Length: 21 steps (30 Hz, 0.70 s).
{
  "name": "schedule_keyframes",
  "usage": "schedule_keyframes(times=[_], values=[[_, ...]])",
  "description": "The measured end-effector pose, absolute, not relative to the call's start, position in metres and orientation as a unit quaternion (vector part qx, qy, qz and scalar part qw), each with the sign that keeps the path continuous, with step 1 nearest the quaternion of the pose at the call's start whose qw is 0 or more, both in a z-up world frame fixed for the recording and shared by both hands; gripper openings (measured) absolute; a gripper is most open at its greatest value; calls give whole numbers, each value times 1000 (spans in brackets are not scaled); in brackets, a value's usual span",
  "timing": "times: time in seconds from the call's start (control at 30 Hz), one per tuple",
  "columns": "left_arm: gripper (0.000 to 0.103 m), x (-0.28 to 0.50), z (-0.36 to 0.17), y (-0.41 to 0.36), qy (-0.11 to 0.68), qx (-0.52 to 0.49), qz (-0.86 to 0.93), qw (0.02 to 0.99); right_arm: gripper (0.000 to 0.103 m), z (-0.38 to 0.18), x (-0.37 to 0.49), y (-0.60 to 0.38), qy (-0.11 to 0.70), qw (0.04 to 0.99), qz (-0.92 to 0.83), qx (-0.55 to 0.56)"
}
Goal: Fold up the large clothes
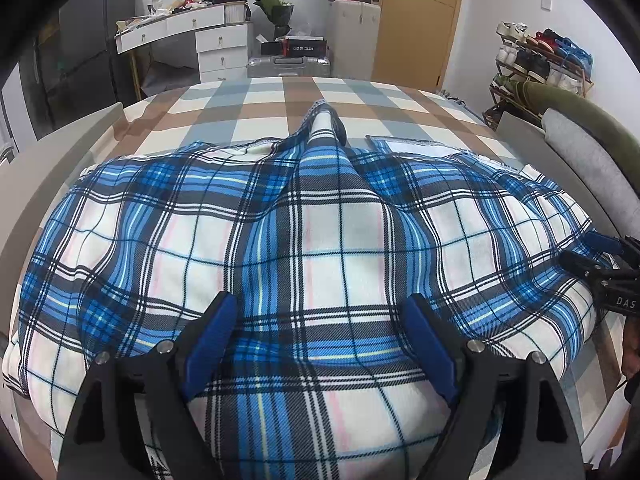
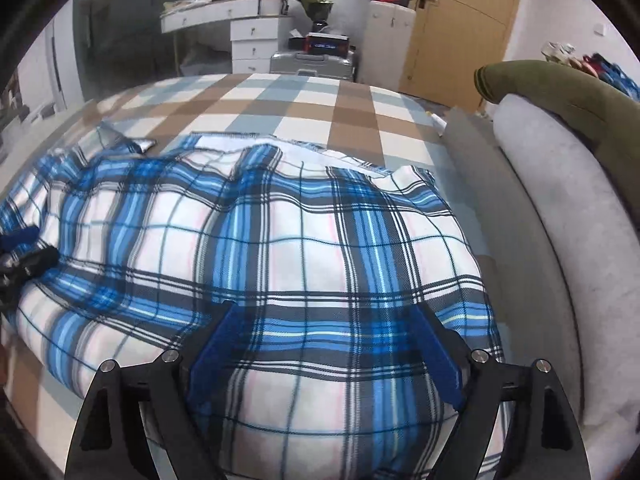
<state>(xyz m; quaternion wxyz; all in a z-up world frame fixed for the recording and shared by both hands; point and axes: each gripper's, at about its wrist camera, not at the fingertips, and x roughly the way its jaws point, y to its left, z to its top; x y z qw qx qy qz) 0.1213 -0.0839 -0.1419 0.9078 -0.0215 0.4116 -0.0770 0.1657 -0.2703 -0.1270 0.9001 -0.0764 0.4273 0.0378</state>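
A bed covered by a brown, grey and white checked sheet (image 1: 256,112) fills the middle of the frame. Beyond it, at upper left, a cluttered white dressing table with drawers (image 1: 216,46) is set against the white wall. A silver suitcase (image 1: 289,66) and a wooden door (image 1: 420,20) are seen at top centre, a shoe rack (image 1: 532,64) at upper right, and a grey padded headboard (image 2: 560,248) along the right edge.

A home bedroom: checked bed (image 1: 280,100), white dresser (image 1: 218,46), shoe rack (image 1: 536,64), suitcase (image 1: 288,66).
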Motion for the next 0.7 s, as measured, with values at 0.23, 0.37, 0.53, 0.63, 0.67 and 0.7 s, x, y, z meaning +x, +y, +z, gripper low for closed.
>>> schedule_keyframes(times=[0.23, 0.37, 0.53, 0.63, 0.67, 0.7], values=[[82, 121, -142, -84, 412, -22, -78, 908, 86, -135, 169, -302, 433, 898, -29, -69], [82, 121, -142, -84, 412, -21, -78, 907, 86, -136, 165, -335, 445, 894, -54, 1], [83, 121, -142, -83, 412, -22, -79, 907, 86, -136, 155, -337, 443, 894, -59, 24], [83, 122, -142, -83, 413, -22, -79, 907, 86, -133, 145, -341, 437, 896, -62, 49], [83, 121, -142, -84, 413, -23, -80, 907, 86, -132, 140, -344, 435, 896, -61, 61], [83, 121, -142, -84, 413, -22, -81, 907, 86, -132, 138, -346, 435, 896, -61, 71]])
